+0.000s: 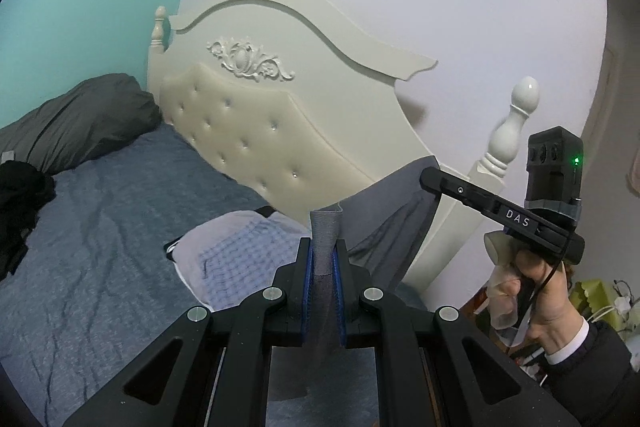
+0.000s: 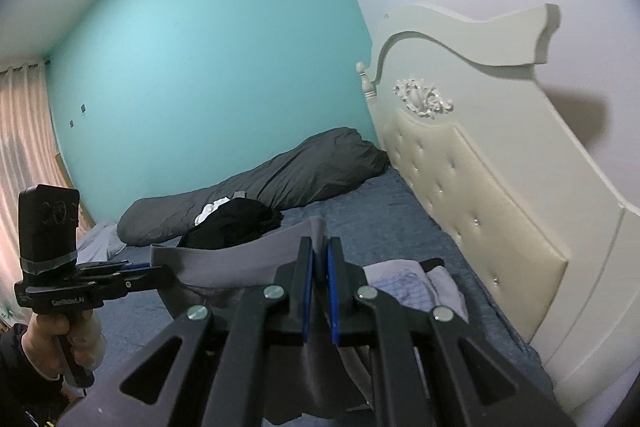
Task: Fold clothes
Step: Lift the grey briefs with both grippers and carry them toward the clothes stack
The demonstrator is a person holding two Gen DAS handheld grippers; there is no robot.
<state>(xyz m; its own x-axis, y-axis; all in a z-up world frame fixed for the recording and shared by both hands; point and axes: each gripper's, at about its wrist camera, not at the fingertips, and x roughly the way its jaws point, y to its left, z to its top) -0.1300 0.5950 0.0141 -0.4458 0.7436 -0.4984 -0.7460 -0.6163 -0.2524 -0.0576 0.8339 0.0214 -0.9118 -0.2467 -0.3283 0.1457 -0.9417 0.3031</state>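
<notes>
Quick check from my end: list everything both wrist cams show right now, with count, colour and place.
garment: 1, grey, held up over the bed between both grippers
folded clothes: 1 stack, white and blue check, on the bed near the headboard
black clothes: 1 heap, black, mid bed
duvet: 1, dark grey, along the teal wall
bed: 1, blue sheet
headboard: 1, cream, tufted, against the white wall
curtain: 1, pinkish, far left in the right view
left gripper: 1, black with blue pads, shut on the garment
right gripper: 1, black with blue pads, shut on the garment
hands: 2, one on each gripper handle, dark sleeves
</notes>
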